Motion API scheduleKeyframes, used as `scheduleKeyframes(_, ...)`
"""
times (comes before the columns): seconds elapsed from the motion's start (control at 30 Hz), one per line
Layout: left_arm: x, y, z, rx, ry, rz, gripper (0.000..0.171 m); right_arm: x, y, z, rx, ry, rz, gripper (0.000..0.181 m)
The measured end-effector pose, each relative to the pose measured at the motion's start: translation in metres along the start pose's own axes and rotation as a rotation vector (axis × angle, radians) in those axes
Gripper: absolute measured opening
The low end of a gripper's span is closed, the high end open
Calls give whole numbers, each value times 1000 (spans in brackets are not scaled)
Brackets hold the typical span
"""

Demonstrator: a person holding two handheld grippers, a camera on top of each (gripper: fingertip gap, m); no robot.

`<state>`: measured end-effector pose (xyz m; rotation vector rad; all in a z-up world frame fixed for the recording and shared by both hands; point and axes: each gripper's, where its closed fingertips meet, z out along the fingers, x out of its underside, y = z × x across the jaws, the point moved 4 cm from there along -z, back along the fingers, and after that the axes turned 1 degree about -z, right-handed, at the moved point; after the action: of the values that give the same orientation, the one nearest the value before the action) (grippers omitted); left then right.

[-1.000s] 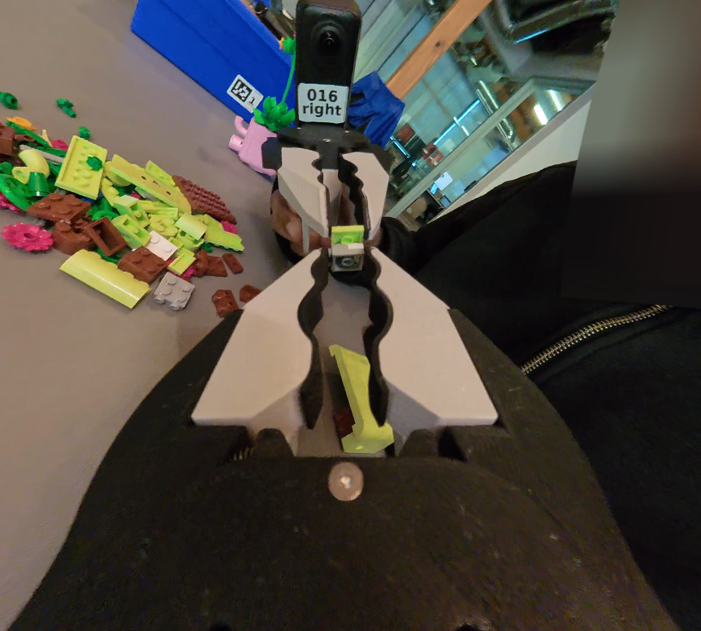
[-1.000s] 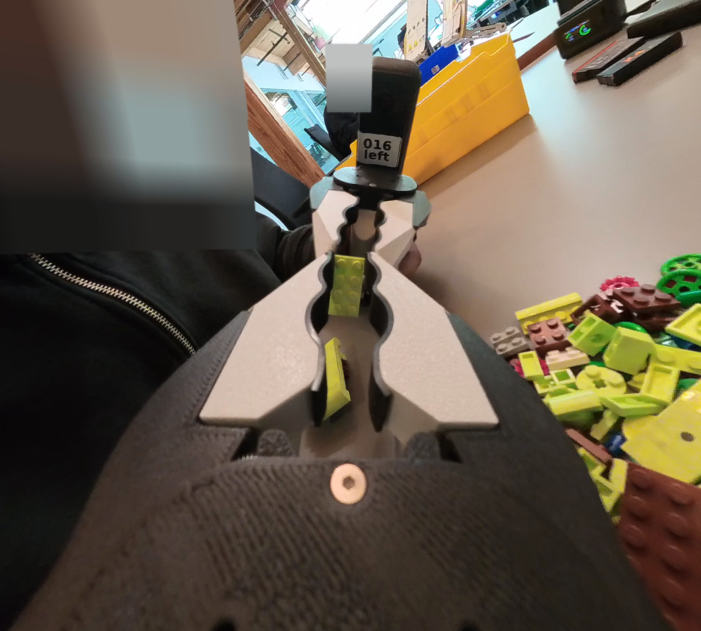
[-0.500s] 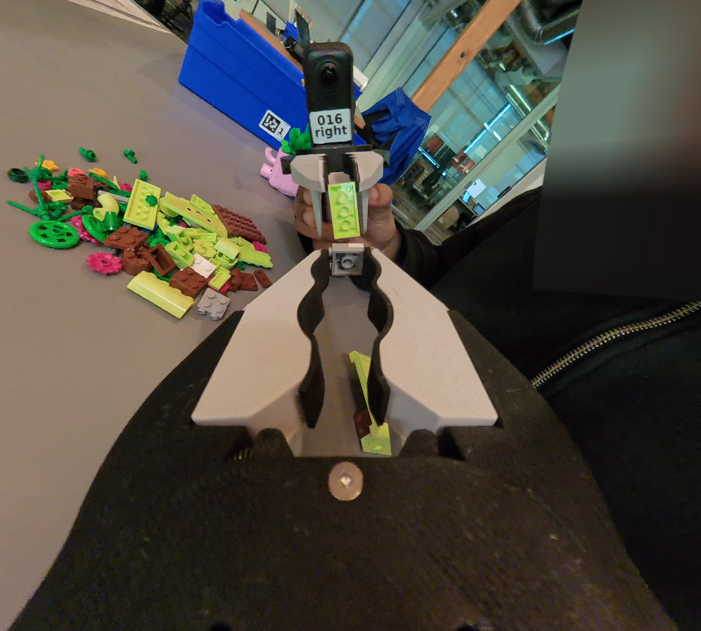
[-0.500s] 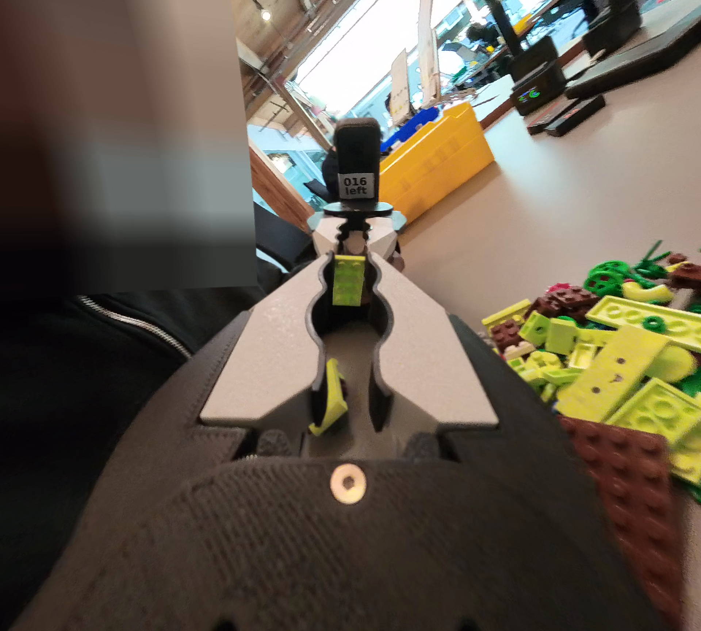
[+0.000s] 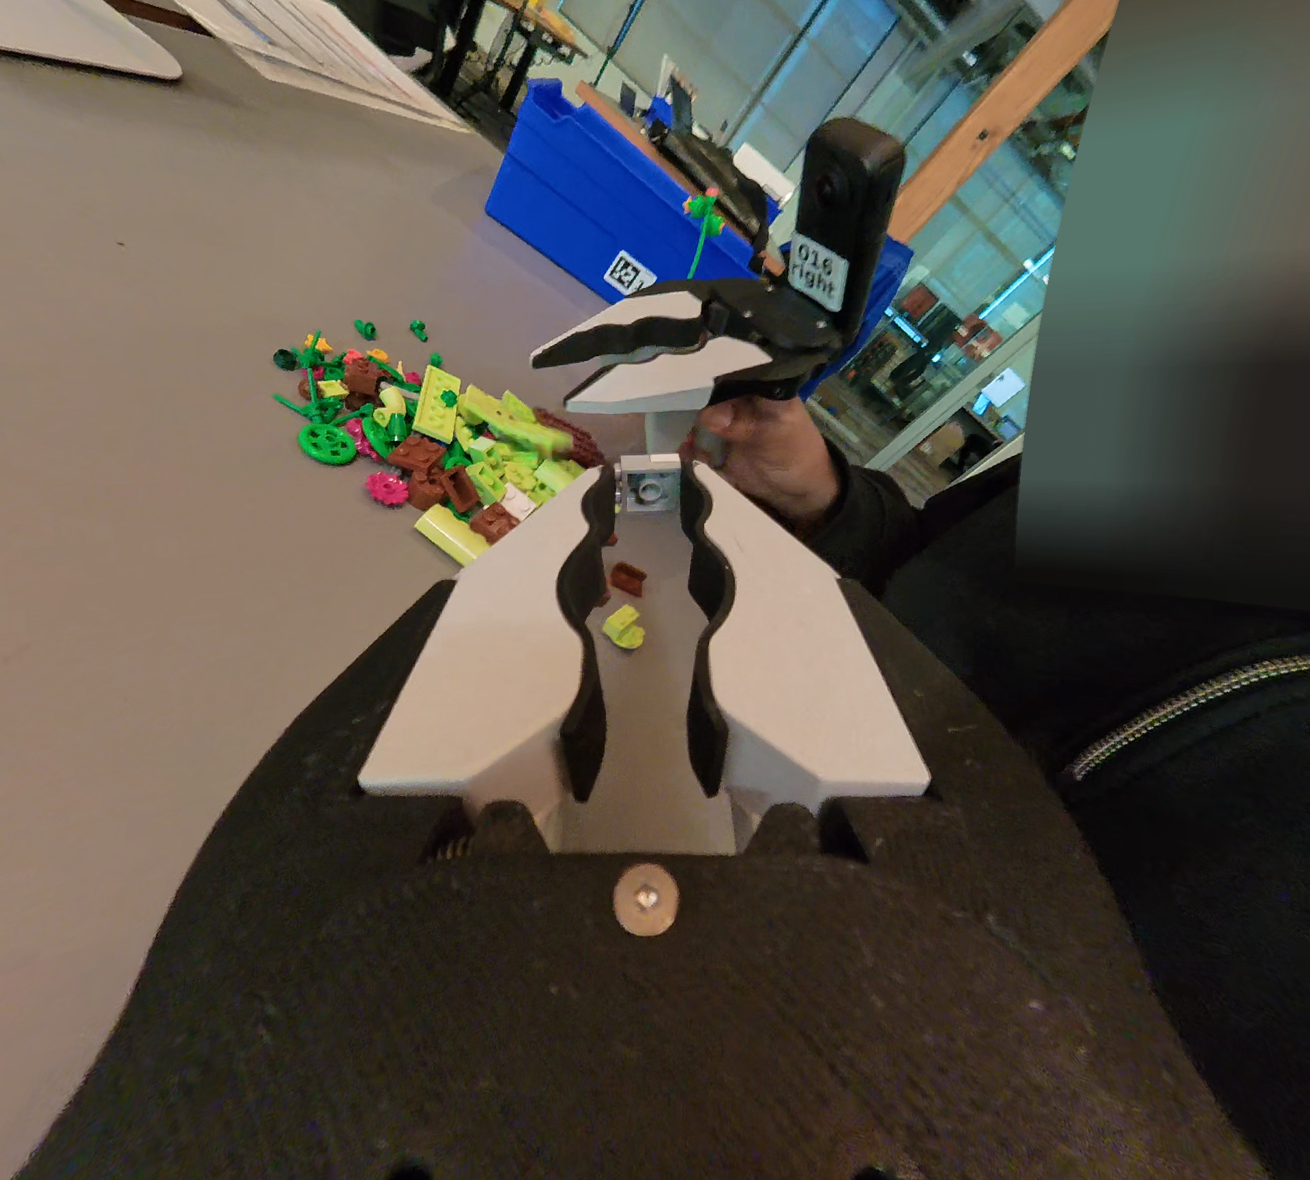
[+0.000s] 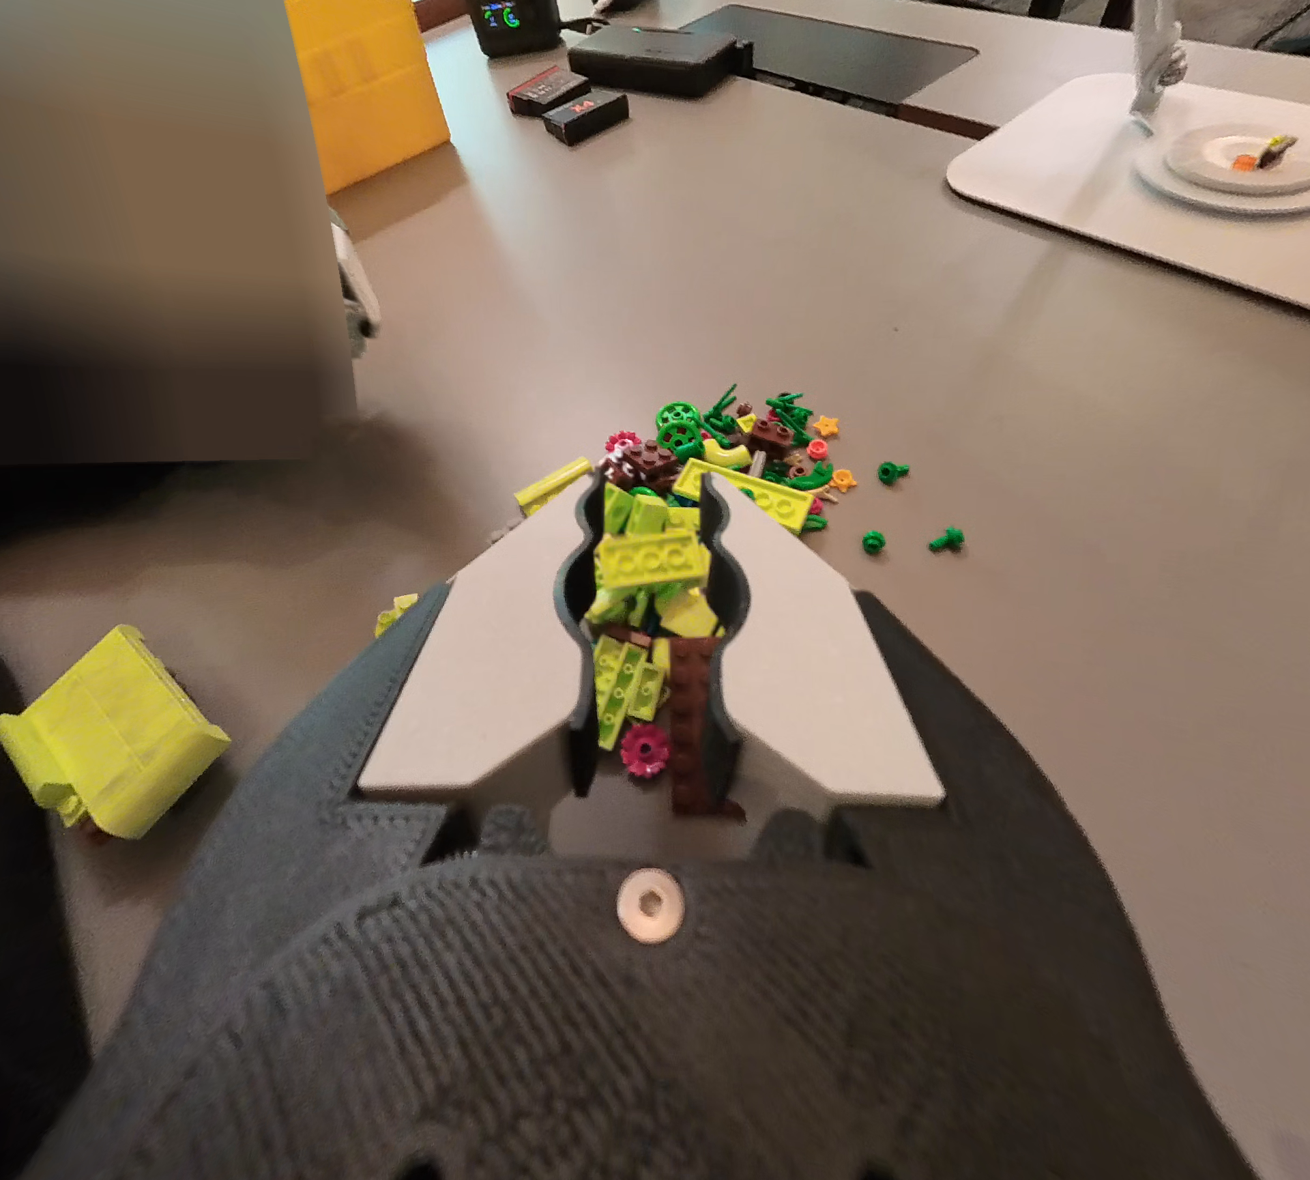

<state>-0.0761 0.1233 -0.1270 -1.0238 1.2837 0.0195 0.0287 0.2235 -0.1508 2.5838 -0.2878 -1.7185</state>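
My left gripper (image 5: 646, 479) is shut on a small grey brick (image 5: 646, 495) at its fingertips, held above the grey table (image 5: 213, 543). My right gripper (image 6: 648, 486) is open and points down over a pile of lime, brown and green bricks (image 6: 744, 472). A lime plate (image 6: 652, 561) shows between its fingers, apart from the pads, level with the pile. In the left wrist view the right gripper (image 5: 549, 380) is ahead and to the right, turned left over the pile (image 5: 439, 437), with a gap and nothing between its jaws.
A blue bin (image 5: 602, 203) with a flower stalk (image 5: 702, 224) stands behind the pile. A yellow bin (image 6: 354, 82), black devices (image 6: 638, 54) and a white tray (image 6: 1134, 203) lie farther off. A lime printed block (image 6: 106, 727) sits near left. Small loose pieces (image 5: 624, 627) lie below my left gripper. My hands' fingertips stand some 10 centimeters from each other. The lime printed block (image 6: 106, 727) lies around 12 centimeters away from my left fingertips.
The two grippers faced each other with the lime plate against the grey brick. The right gripper has drawn away, swung over the pile and opened. The left still holds the grey brick.
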Motion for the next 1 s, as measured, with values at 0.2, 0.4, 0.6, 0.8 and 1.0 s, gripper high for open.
scheduleKeyframes(0.2,7,8,1,-79,73,59,15,-2,50,-3,-332,16,-94,18)
scheduleKeyframes(0.4,29,18,8,-182,280,127,15,30,79,5,-415,223,-331,16)
scheduleKeyframes(0.6,47,22,12,-260,436,165,15,44,84,13,-406,296,-393,17)
scheduleKeyframes(0.8,53,21,15,-282,486,217,30,49,83,17,-376,327,-417,13)
scheduleKeyframes(1.0,28,4,15,-204,275,317,35,18,77,8,-411,139,-201,12)
